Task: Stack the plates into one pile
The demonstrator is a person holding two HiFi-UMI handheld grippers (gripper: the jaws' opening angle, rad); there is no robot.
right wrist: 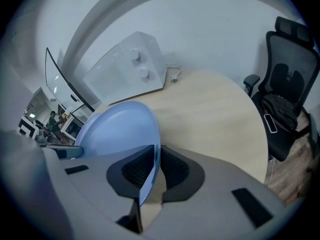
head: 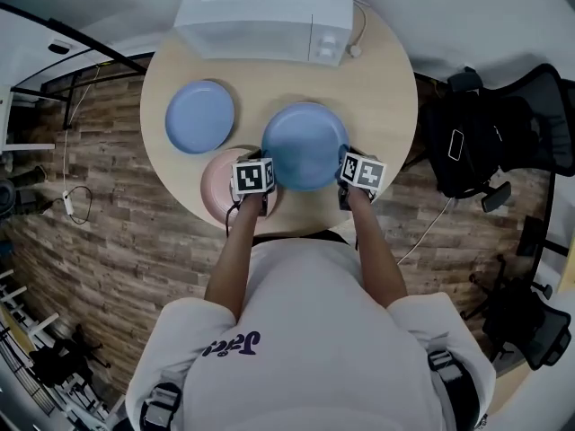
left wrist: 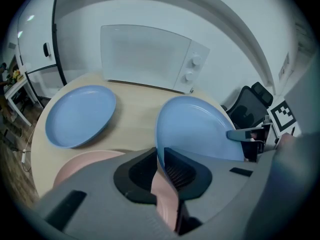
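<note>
A large blue plate (head: 304, 145) hangs just above the round wooden table (head: 382, 88), held by its rim on both sides. My left gripper (head: 266, 185) is shut on its left rim (left wrist: 159, 149); my right gripper (head: 345, 176) is shut on its right rim (right wrist: 152, 171). Under the plate's left edge lies a pink plate (head: 217, 187), also seen below the left jaws as a pink plate (left wrist: 82, 163). A second blue plate (head: 199, 116) rests flat at the table's left, the same blue plate (left wrist: 80, 115) in the left gripper view.
A white microwave (head: 267, 13) stands at the table's far edge, its cable (head: 361, 25) trailing to the right. A black office chair (head: 490, 142) stands right of the table, on the wooden floor. Bare tabletop (right wrist: 215, 119) lies right of the held plate.
</note>
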